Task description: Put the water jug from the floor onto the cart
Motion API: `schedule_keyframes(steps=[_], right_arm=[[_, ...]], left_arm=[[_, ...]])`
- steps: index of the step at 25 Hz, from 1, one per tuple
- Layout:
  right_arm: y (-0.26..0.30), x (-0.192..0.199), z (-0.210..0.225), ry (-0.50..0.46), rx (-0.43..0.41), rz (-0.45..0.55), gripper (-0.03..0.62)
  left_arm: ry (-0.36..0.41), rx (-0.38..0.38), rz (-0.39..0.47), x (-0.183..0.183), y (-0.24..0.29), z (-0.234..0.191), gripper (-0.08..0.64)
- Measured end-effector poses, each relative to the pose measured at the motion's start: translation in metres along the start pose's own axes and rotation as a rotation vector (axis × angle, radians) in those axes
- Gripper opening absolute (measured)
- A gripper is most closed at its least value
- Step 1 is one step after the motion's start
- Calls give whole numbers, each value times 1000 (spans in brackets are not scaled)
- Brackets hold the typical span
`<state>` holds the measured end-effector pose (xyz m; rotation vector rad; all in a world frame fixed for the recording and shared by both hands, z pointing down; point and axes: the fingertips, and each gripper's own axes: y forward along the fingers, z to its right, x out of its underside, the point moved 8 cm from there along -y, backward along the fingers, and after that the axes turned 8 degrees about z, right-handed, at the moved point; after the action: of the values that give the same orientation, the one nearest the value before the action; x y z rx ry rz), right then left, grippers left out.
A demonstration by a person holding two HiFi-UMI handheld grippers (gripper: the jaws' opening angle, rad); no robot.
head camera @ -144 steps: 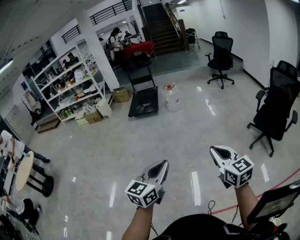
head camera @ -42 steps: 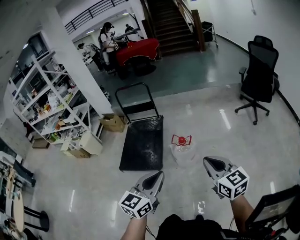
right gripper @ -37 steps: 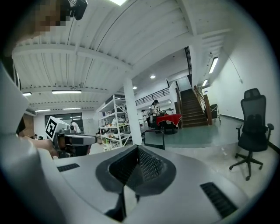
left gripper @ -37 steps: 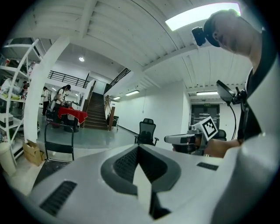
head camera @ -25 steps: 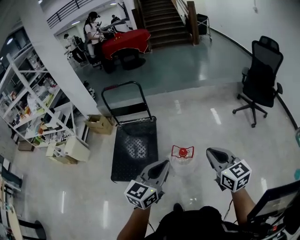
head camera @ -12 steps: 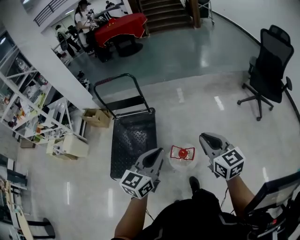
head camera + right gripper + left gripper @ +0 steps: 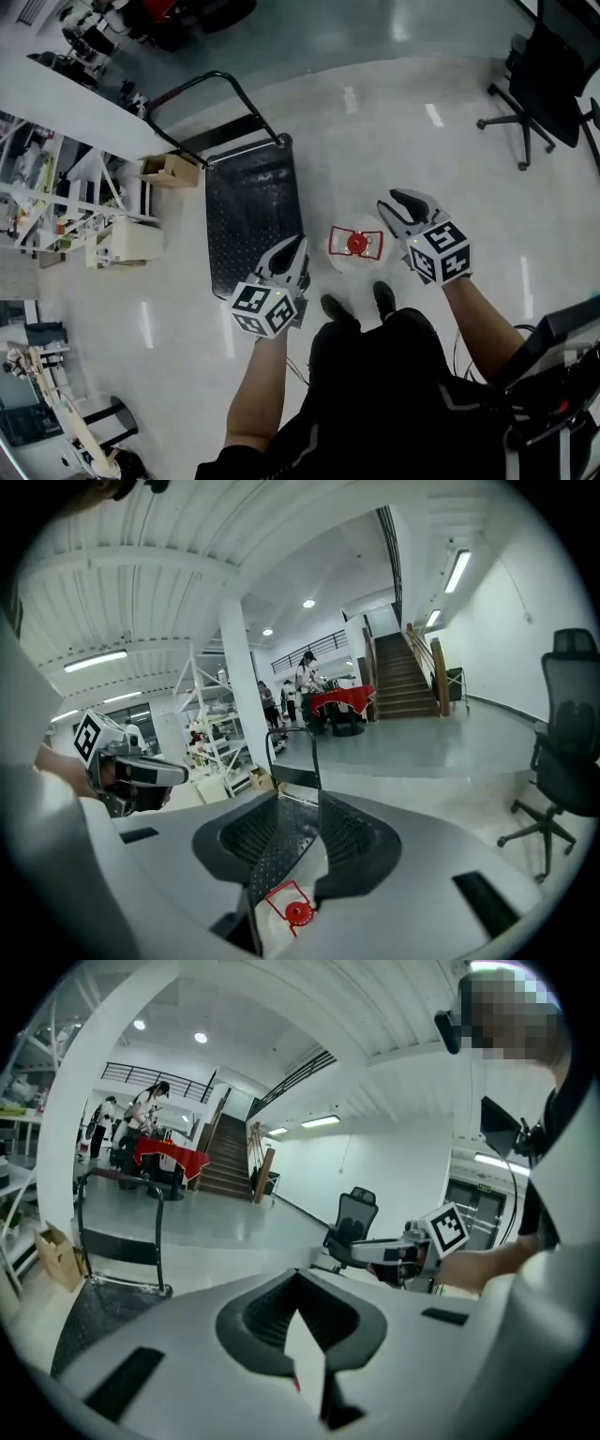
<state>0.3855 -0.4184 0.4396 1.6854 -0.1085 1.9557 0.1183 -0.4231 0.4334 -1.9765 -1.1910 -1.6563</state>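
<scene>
With your left gripper [image 7: 296, 244] pinched closed and your right gripper [image 7: 396, 202] just opening, empty, the water jug [image 7: 354, 249] sits on the floor [image 7: 422, 112] between them, so you can squeeze it.

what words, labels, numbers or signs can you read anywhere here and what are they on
No text can be read here.
Black-and-white marker cubes: square patterns only, no letters.
Clear plastic water jug with red cap: no label shows.
Brown cardboard box: no print legible.
Small green sign above the grey doors: too small to read.
</scene>
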Motion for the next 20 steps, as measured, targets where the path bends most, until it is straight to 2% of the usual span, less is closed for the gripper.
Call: schedule_keyframes(steps=[7,14,20], right_arm=[[48,84,21,62,74,-145,120],[66,189,38,132,129,-323,124],[73,275,47,219,157,-450,138]], left_arm=[[-61,-3,-151,65,39,-43,-5],[-106,22,-356,158,63,-62,-5],[-131,24,-489,227,82,-70,-5]])
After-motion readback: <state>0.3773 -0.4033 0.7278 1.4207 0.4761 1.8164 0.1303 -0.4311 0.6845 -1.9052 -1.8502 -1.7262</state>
